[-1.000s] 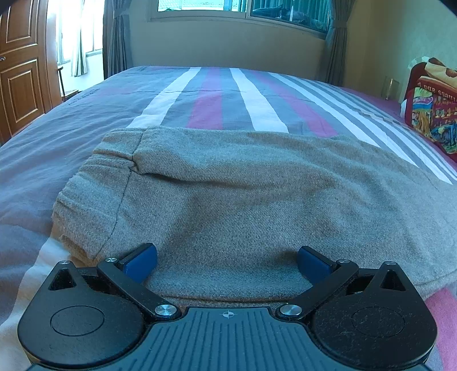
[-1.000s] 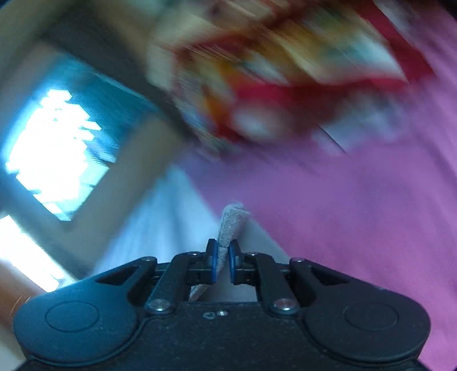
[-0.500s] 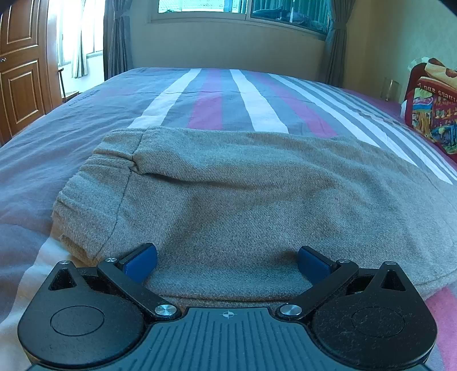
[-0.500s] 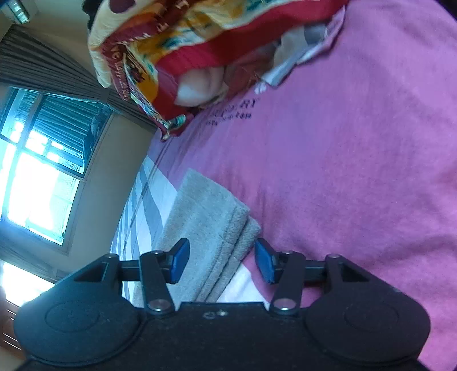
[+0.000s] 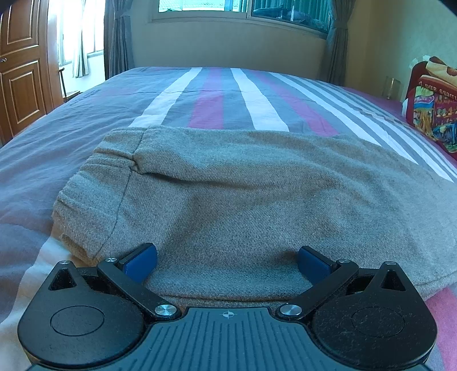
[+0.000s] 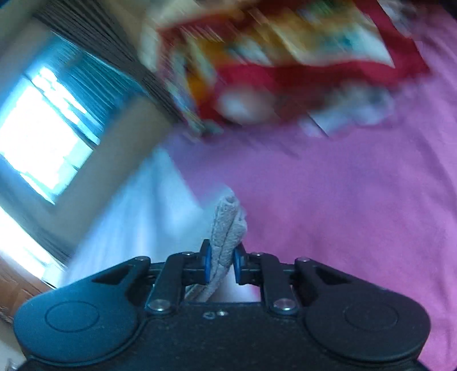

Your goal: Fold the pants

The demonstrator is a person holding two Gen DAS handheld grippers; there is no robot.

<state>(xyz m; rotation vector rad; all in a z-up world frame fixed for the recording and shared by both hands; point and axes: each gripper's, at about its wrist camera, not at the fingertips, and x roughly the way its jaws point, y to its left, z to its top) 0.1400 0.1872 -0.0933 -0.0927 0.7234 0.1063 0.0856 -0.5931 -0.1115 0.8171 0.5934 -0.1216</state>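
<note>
Striped bedspread [image 5: 217,94] underneath, grey-brown pants [image 5: 242,194] lying flat across it. Left gripper [image 5: 227,261] sits at their near edge, jaws wide apart. Right gripper [image 6: 222,264] is pinching a bunched pants edge; that view's blurry.

A home bedroom: striped bedspread [image 5: 217,97], curtained window [image 5: 237,8], wooden wardrobe door [image 5: 20,65].

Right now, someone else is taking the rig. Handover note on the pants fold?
Left hand-held gripper: open, low over the near edge of the pants, gripping nothing.
Right hand-held gripper: shut on a bunched cuff end of the pants; its view is blurred from motion.
Pants lie flat across the striped bed, legs stacked, waistband to the left.
Done: lengthwise fold, as far as I can tell.
Left: carry the cuff end over toward the waistband, then smooth.
</note>
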